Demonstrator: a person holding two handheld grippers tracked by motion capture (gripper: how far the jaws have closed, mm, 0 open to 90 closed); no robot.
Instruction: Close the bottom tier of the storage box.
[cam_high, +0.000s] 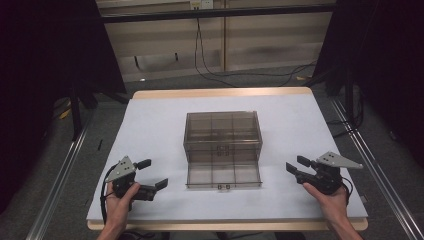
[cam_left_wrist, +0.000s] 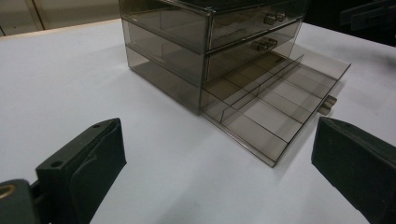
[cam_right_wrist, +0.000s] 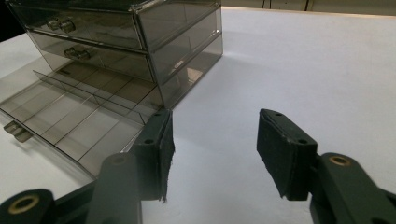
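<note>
Smoky clear plastic 3-drawer box (cam_high: 222, 135) sits mid white surface (cam_high: 150, 125), bottom drawer (cam_high: 224, 176) pulled out, seemingly empty. Left tongs (cam_high: 152, 173) & right tongs (cam_high: 295, 164) flank it, both open, holding nothing.

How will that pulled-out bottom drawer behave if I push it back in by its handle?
The bottom drawer looks like thin rigid plastic with empty compartments, so probably light and easy to slide. The drawer cabinet also looks light and may skid across the smooth table. The small handle could slip.
</note>
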